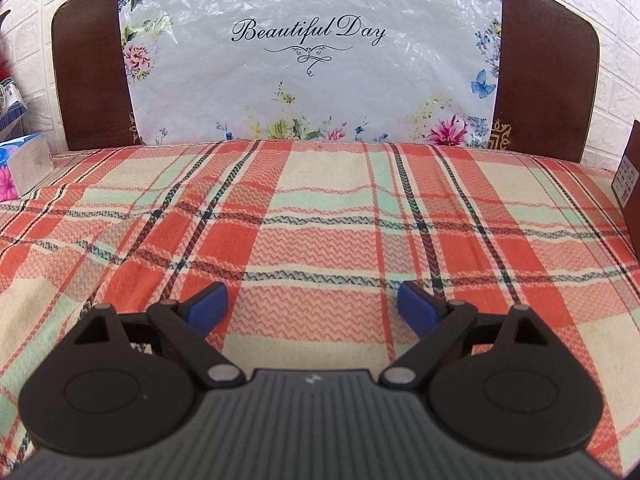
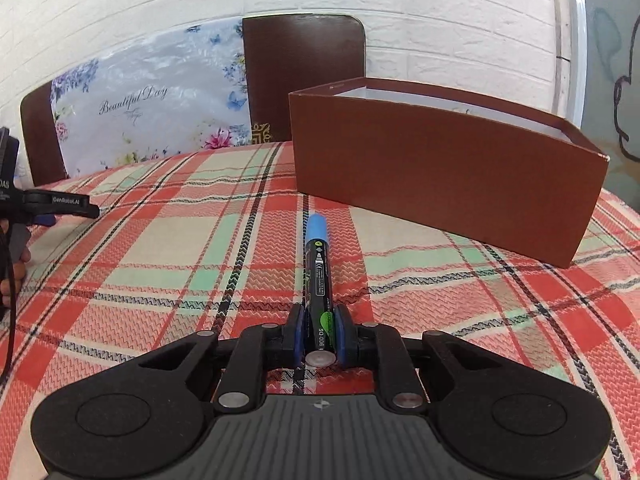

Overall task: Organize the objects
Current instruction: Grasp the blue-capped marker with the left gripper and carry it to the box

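My right gripper [image 2: 318, 330] is shut on a black marker [image 2: 318, 276] with a blue cap; its blue pads clamp the marker's rear end and the marker points forward, low over the plaid cloth. An open brown box [image 2: 444, 176] with a white inside stands ahead and to the right of the marker's tip. My left gripper [image 1: 313, 307] is open and empty above the plaid cloth [image 1: 320, 216]; its side also shows at the left edge of the right wrist view [image 2: 60, 206].
A chair back [image 1: 92, 80] draped with a floral "Beautiful Day" plastic sheet [image 1: 308, 60] stands behind the table. A tissue box [image 1: 24, 168] sits at the left edge. The brown box's corner [image 1: 632, 184] shows at the right edge. A white brick wall [image 2: 440, 20] is behind.
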Tool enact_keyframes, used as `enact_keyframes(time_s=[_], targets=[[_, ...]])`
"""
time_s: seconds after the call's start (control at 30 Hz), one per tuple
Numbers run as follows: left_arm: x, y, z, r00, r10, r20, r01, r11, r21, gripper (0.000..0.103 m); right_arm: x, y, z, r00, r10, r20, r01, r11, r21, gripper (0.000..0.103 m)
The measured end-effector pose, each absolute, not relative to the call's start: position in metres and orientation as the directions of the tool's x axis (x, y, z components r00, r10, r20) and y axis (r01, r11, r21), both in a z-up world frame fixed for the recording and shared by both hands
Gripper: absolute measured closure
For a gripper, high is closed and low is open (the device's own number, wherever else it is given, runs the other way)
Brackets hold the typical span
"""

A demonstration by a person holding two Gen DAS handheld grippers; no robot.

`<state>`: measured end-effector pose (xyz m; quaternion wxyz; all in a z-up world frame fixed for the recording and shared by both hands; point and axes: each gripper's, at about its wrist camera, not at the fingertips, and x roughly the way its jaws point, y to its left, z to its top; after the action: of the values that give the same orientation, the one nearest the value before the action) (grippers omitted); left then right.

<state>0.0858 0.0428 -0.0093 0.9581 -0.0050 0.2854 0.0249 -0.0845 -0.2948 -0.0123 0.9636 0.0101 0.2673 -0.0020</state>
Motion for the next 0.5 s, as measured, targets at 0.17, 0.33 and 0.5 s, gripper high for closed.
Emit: enact_keyframes(time_s=[0.17, 0.33, 0.5], targets=[[0.084, 0.042, -0.009, 0.833, 0.059, -0.55, -0.062, 0.998, 0.012, 0.008, -0.083, -0.292, -0.013, 0.861, 0.005, -0.509, -0.006, 1.0, -0.001, 0.083], [0.077, 0.041, -0.009, 0.826, 0.077, -0.558, -0.078, 0.997, 0.022, 0.007, -0.088, -0.297, -0.012, 0.865, 0.011, -0.501, 0.001, 1.0, 0.024, 0.082], [0.067, 0.04, -0.009, 0.823, 0.09, -0.561, -0.09, 0.996, 0.027, 0.006, -0.088, -0.298, -0.012, 0.866, 0.014, -0.499, -0.002, 1.0, 0.024, 0.082]])
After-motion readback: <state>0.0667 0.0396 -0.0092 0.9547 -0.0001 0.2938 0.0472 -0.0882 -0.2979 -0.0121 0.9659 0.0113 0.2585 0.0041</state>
